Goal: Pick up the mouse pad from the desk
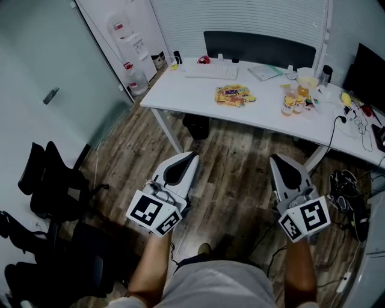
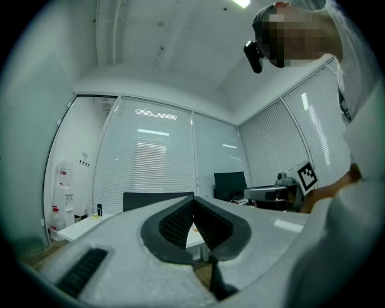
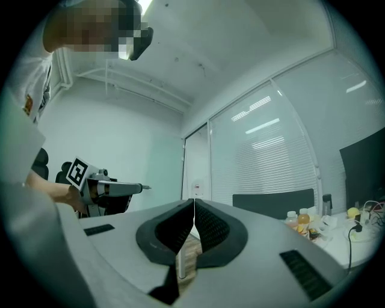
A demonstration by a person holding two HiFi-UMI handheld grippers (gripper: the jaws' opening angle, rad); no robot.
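While the left tool point(image 1: 192, 156) and right tool point(image 1: 274, 157) hang over the wood floor point(image 1: 234, 177), jaws together and empty, the colourful mouse pad point(image 1: 234, 95) lies mid-table point(image 1: 180, 90), well apart from both.

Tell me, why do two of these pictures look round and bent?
Left gripper view: fisheye lens, black rounded corners, glass wall bowed and streaked with reflections. Right gripper view: same bending, bright lamp at top. Head view: sharp, evenly lit desk, darker corners.
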